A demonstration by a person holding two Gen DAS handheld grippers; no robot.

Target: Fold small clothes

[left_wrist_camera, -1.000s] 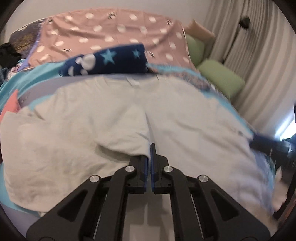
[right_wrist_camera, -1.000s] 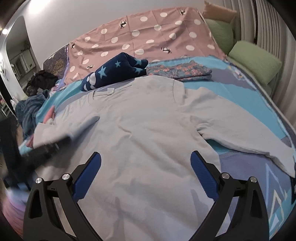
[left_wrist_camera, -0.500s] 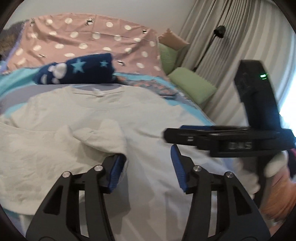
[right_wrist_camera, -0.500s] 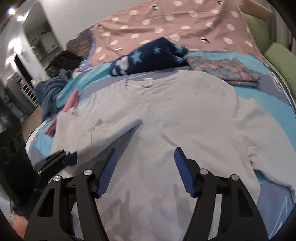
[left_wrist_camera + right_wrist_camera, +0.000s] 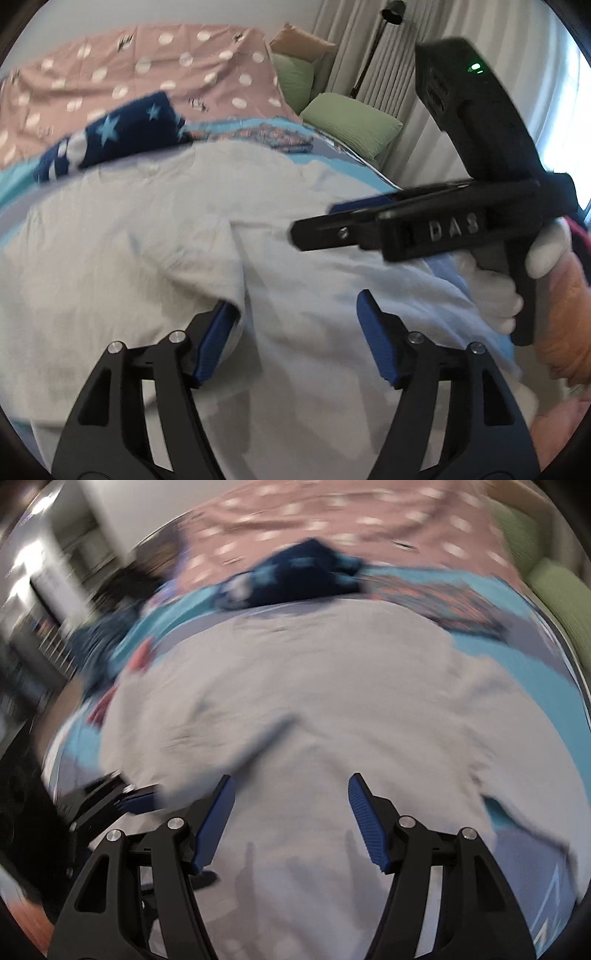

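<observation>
Over the grey shirt [image 5: 295, 229], left hand-held gripper [image 5: 295, 332] spread wide, right hand-held gripper [image 5: 290, 808] spread, empty

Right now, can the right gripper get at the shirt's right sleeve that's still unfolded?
Probably yes. The right gripper is open over the grey shirt, and the right sleeve lies flat beside it with nothing on top. The left gripper is off to the other side.

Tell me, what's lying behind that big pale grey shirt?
Behind the pale grey shirt lie a navy star-print cloth, a folded floral garment and a pink dotted blanket. What's beneath the shirt is covered.
</observation>
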